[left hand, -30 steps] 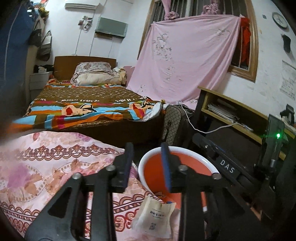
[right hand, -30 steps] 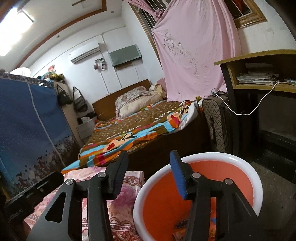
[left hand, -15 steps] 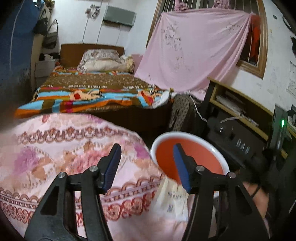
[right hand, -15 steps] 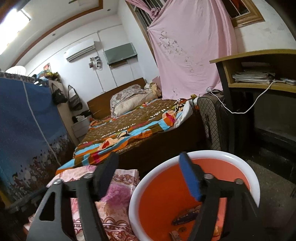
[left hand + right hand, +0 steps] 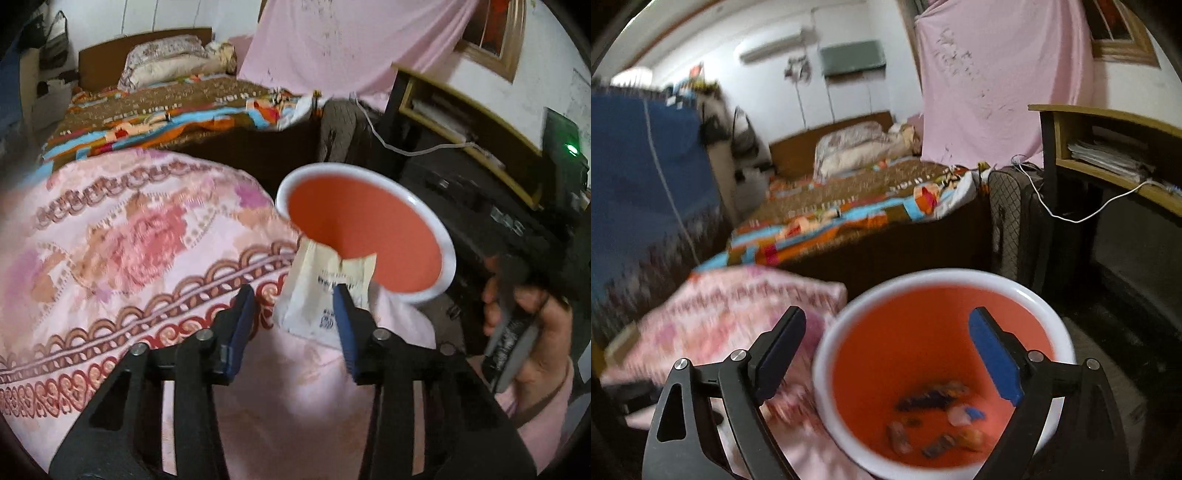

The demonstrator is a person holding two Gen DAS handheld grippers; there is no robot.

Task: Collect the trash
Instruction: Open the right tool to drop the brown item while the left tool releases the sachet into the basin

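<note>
The left gripper (image 5: 293, 306) hangs low over a pink cloth (image 5: 129, 251) with flowers on it. A white paper packet (image 5: 317, 291) lies on the cloth, and its top edge leans on the rim of the bin (image 5: 448, 254). The gripper's blue pads (image 5: 242, 325) are apart but closing. The right pad is in front of the packet and the left pad is off to its side, so nothing is pinched yet. The bin is orange inside with a white rim, and it stands right beside the cloth. A hand (image 5: 535, 332) at the right edge of the left view holds the handle of the other tool. In the right view, the right gripper (image 5: 886, 354) is over the bin (image 5: 1056, 325). Its jaws are wide and opening, and nothing is between them. Small wrappers (image 5: 934, 421) lie at the bottom of the bin, blurry, in dark, blue and tan colors. Behind the bin is a bed (image 5: 857, 214) with a bright striped blanket. A dark suitcase (image 5: 1015, 229) stands next to a wooden desk (image 5: 1108, 118), and a pink sheet (image 5: 997, 74) hangs over the window.
</note>
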